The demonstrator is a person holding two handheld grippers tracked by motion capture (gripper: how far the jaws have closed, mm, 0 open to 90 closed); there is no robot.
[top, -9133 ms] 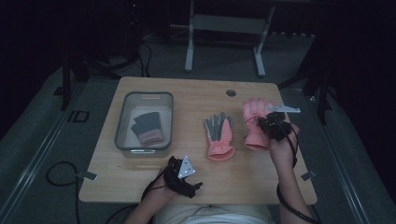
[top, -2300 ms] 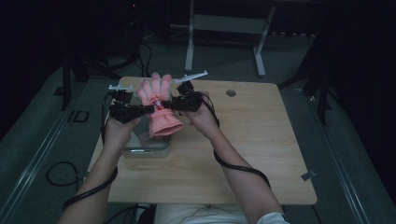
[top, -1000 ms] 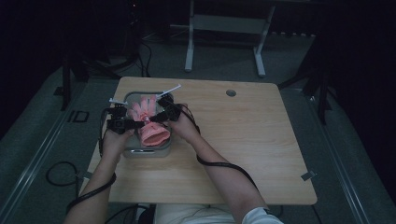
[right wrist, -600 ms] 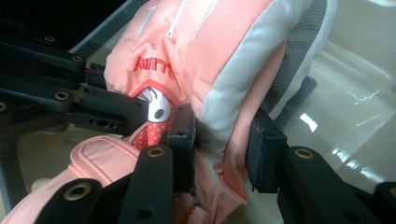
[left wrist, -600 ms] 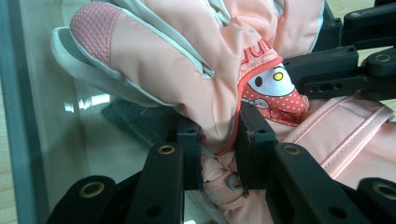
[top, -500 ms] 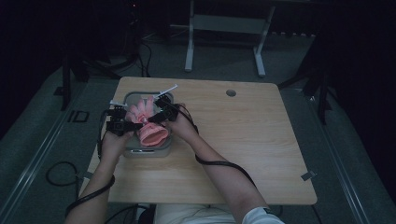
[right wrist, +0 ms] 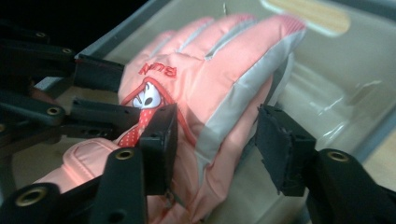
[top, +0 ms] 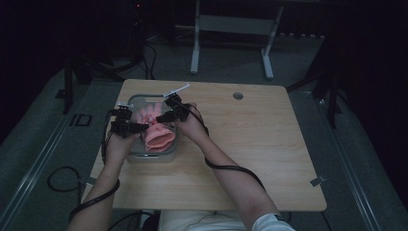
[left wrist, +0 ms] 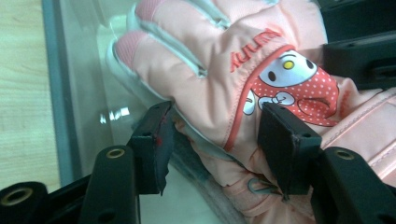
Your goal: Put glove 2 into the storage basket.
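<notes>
A pink glove (top: 156, 131) with a cartoon patch lies in the clear plastic bin (top: 131, 155) at the table's left, on top of more pink fabric. My left gripper (top: 144, 126) reaches in from the left. Its jaws (left wrist: 215, 140) straddle the glove's (left wrist: 219, 70) cuff end and stand open, not pinching it. My right gripper (top: 161, 117) comes in from the right, open as well (right wrist: 217, 140). A gap shows between the glove's (right wrist: 210, 79) grey side and one of its jaws. The fingers of the glove point toward the bin's far wall.
The wooden table (top: 250, 144) stretches to the right of the bin, with a round cable hole (top: 237, 95) near its far edge. A white desk frame (top: 231, 29) stands on the floor beyond. Cables trail from both grippers over the table's near edge.
Both grippers brought the pink glove from the table's right side, held it above the bin, then lowered it in. Over the last second almost nothing moves.
</notes>
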